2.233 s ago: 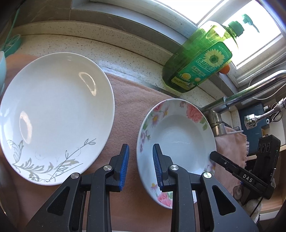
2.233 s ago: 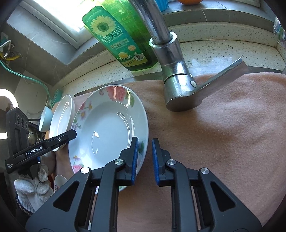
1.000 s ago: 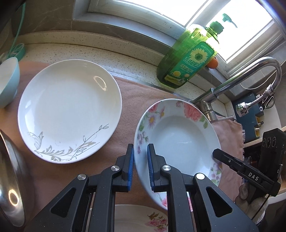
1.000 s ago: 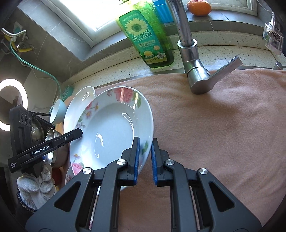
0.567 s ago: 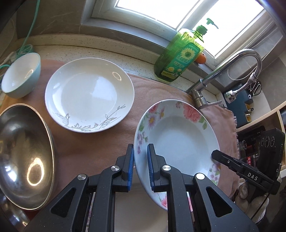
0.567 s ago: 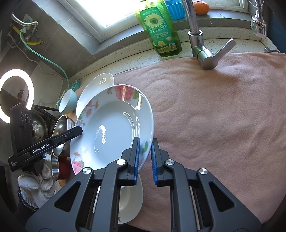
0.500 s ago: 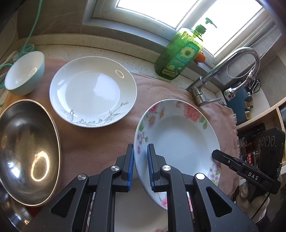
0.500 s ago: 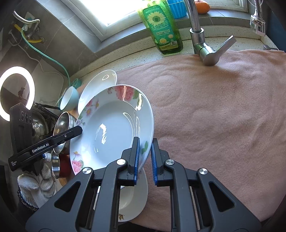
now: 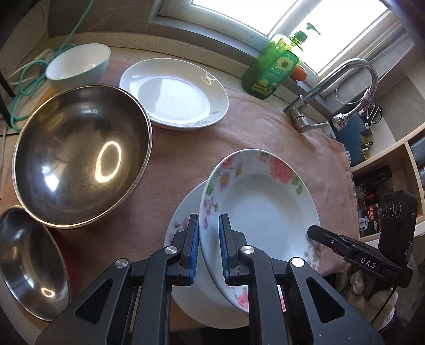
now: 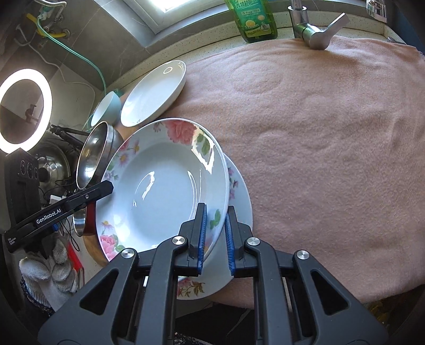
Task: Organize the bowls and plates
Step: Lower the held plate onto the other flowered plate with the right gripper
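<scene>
Step in hand: stacking. Left gripper (image 9: 208, 249) and right gripper (image 10: 214, 236) both clenched on opposite rims of rose plate (image 9: 261, 201), held tilted just above second floral plate (image 9: 183, 220) on pink towel (image 10: 332, 132). Next: level, lower until nested, then release.

Left wrist view: high, close over the worktop's near-left, facing the window. Right wrist view: from the opposite rim, angled left. Both share the floral plate (image 9: 261, 201) (image 10: 164, 185), detergent bottle (image 9: 273, 69) (image 10: 252, 21) and, probably, the same steel bowl (image 9: 79, 156) (image 10: 93, 156).
</scene>
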`<state>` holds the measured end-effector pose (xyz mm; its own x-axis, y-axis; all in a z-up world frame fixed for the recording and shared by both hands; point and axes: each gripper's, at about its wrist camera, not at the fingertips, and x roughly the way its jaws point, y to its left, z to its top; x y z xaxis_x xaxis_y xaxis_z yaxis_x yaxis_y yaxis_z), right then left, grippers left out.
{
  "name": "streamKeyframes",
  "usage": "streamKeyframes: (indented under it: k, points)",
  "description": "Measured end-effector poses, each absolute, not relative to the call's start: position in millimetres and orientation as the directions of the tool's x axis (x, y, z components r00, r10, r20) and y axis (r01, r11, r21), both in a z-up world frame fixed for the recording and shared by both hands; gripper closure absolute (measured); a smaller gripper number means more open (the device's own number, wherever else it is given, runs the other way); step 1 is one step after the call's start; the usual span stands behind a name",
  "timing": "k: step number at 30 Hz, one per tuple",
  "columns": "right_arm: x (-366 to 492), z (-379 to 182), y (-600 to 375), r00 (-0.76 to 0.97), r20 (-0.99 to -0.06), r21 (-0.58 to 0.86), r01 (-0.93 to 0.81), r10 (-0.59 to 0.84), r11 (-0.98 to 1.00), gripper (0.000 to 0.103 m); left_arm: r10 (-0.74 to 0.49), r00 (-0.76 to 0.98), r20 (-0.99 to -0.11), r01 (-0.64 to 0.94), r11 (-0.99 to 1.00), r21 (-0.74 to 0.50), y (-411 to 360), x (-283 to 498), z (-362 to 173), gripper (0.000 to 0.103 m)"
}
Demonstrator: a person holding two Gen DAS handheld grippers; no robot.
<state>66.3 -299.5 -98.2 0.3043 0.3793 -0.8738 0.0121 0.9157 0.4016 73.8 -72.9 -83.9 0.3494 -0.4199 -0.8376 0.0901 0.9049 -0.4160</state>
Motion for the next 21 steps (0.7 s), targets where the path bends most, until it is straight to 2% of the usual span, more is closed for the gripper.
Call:
streamKeyframes:
  k: [21]
  points:
    - [59, -117, -287, 0.263, -0.905, 0.346, 0.003, 0.333, 0.938, 0.089, -0.397, 0.3, -0.867, 0.086, 0.917, -0.389, -71, 52, -110, 0.09]
